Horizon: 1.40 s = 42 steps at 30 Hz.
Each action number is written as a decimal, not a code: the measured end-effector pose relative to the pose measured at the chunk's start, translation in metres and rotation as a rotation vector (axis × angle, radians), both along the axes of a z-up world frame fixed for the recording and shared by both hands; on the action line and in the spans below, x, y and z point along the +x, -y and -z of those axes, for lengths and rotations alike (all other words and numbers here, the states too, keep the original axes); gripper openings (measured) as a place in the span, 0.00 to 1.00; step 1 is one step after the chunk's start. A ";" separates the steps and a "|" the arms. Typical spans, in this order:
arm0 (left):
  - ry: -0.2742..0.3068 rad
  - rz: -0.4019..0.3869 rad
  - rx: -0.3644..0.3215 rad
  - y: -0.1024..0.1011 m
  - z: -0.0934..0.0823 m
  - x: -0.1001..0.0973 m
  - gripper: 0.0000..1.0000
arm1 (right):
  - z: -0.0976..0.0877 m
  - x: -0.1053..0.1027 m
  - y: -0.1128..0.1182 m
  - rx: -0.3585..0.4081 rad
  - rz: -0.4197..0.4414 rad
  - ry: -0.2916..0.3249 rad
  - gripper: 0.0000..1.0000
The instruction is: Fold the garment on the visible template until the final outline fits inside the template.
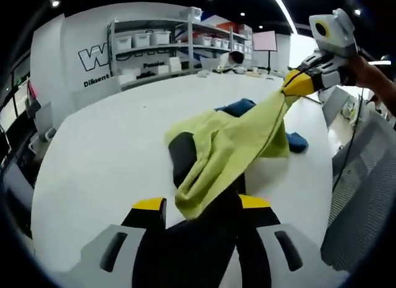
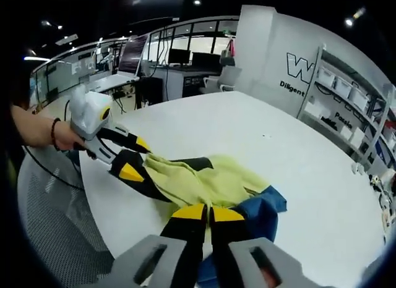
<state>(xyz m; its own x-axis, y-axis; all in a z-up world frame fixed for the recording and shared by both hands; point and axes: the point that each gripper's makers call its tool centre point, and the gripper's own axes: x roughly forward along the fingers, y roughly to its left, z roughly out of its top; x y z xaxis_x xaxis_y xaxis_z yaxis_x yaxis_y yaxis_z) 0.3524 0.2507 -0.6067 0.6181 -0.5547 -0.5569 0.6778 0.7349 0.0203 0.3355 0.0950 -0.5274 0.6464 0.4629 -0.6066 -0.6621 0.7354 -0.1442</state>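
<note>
Both your tongs, left [image 1: 201,204] and right [image 2: 208,212], are clamped on the yellow, black and blue garment [image 1: 232,136], lifted partly off the white table [image 1: 105,146]. No template outline is discernible, so folding risks overhang; uneven pulling could bunch the cloth.

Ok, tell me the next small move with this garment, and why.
Probably carry both held ends outward and lower the garment flat onto the table. The left gripper and right gripper each pinch yellow cloth, and the garment hangs bunched between them, partly lifted, with black and blue parts crumpled beneath. No template outline can be made out, so spreading it first seems safest.
</note>
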 end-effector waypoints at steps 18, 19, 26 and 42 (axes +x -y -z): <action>-0.052 -0.011 -0.092 0.006 -0.004 0.001 0.02 | 0.005 -0.002 0.001 0.019 0.001 -0.017 0.00; -0.049 -0.015 -0.095 0.005 -0.005 0.001 0.02 | 0.006 -0.002 0.001 0.017 0.001 -0.018 0.00; -0.052 -0.046 -0.191 0.004 -0.025 -0.002 0.00 | 0.006 -0.002 0.008 0.023 0.019 -0.020 0.00; -0.098 -0.106 -0.365 0.004 -0.058 -0.022 0.00 | -0.002 0.013 -0.015 0.094 0.007 0.002 0.00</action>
<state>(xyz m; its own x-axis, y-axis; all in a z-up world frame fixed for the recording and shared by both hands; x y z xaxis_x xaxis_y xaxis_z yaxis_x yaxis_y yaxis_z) 0.3305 0.2466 -0.5484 0.6362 -0.6633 -0.3940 0.5833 0.7478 -0.3171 0.3486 0.1104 -0.5256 0.6510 0.5134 -0.5591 -0.6568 0.7502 -0.0759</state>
